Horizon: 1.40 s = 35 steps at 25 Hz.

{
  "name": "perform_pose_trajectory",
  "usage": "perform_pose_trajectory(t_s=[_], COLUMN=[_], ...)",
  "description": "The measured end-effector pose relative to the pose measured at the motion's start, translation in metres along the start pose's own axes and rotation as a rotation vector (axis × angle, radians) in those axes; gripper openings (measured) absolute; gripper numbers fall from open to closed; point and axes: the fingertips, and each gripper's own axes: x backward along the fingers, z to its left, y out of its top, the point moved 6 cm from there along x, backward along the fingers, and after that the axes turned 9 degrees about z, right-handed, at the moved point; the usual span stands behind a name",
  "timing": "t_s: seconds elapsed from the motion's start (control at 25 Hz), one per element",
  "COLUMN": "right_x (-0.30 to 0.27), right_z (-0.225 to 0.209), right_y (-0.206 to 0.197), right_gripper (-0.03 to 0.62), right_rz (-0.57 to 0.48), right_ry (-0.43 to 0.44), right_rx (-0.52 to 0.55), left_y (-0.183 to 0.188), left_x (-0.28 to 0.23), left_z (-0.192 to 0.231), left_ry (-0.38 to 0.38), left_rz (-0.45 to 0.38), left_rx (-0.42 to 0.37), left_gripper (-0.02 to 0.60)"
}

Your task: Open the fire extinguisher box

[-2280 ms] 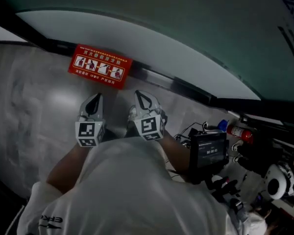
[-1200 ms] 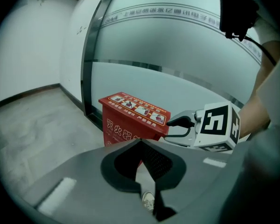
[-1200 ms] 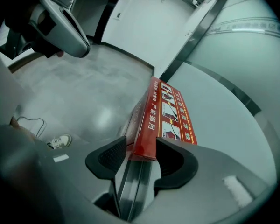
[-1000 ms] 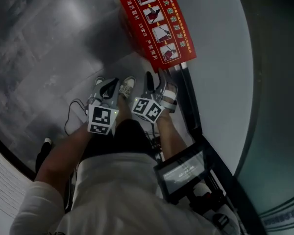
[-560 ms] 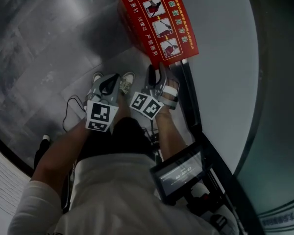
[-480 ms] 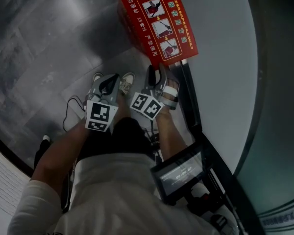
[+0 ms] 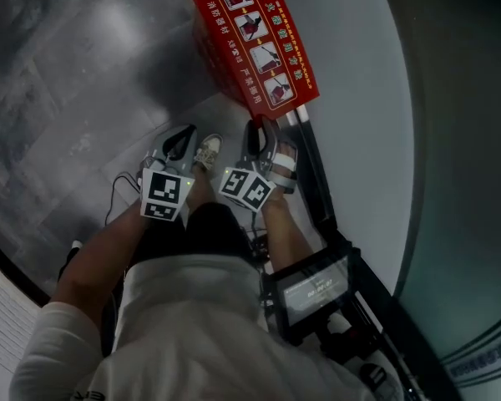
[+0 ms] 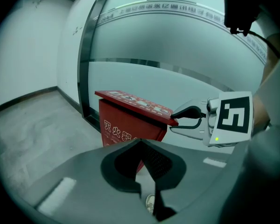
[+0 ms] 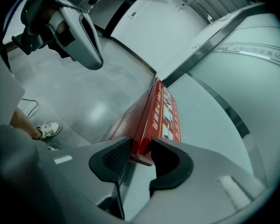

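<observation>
The red fire extinguisher box (image 7: 255,44) stands on the floor against the curved glass wall, its lid (image 9: 164,110) down, with picture instructions on top. My right gripper (image 7: 264,130) is at the lid's near corner. Its jaws are closing with the lid's edge between them, one finger (image 8: 191,111) above and the other below, and a small gap still shows. My left gripper (image 7: 180,145) hovers left of it, short of the box (image 8: 126,125), shut on nothing. It also hangs at the upper left of the right gripper view (image 9: 84,31).
A person's white shoe (image 7: 207,150) is on the grey floor between the grippers. A dark metal rail (image 7: 316,186) runs along the foot of the glass wall. A screen device (image 7: 316,289) hangs at the person's waist, and a cable (image 7: 119,197) lies on the floor at left.
The head view has swung from the wall down to the floor. Both grippers came up to the box; the right one now sits at the lid's near corner. In the last half second little moved.
</observation>
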Motion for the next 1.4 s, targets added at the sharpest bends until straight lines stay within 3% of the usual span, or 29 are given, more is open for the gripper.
perform_pose_trajectory(t_s=[0.36, 0.72, 1.0, 1.24, 1.4], right_x=[0.031, 0.054, 0.049, 0.035, 0.028], right_z=[-0.033, -0.112, -0.140, -0.187, -0.202], right_y=[0.012, 0.006, 0.000, -0.024, -0.029], right_gripper=[0.111, 0.086, 0.086, 0.087, 0.086], right_rz=[0.001, 0.053, 0.052, 0.022, 0.021], right_ry=[-0.015, -0.098, -0.094, -0.063, -0.071], right_rx=[-0.045, -0.173, -0.224, -0.273, -0.280], left_y=[0.027, 0.091, 0.133, 0.189, 0.203], left_x=[0.026, 0.062, 0.076, 0.067, 0.068], left_z=[0.006, 0.005, 0.004, -0.017, -0.018], left_ry=[-0.002, 0.000, 0.008, 0.051, 0.063], left_rz=[-0.047, -0.153, -0.203, -0.228, -0.261], left_rx=[-0.015, -0.076, -0.171, -0.184, -0.179], left_gripper=[0.002, 0.002, 0.002, 0.002, 0.002])
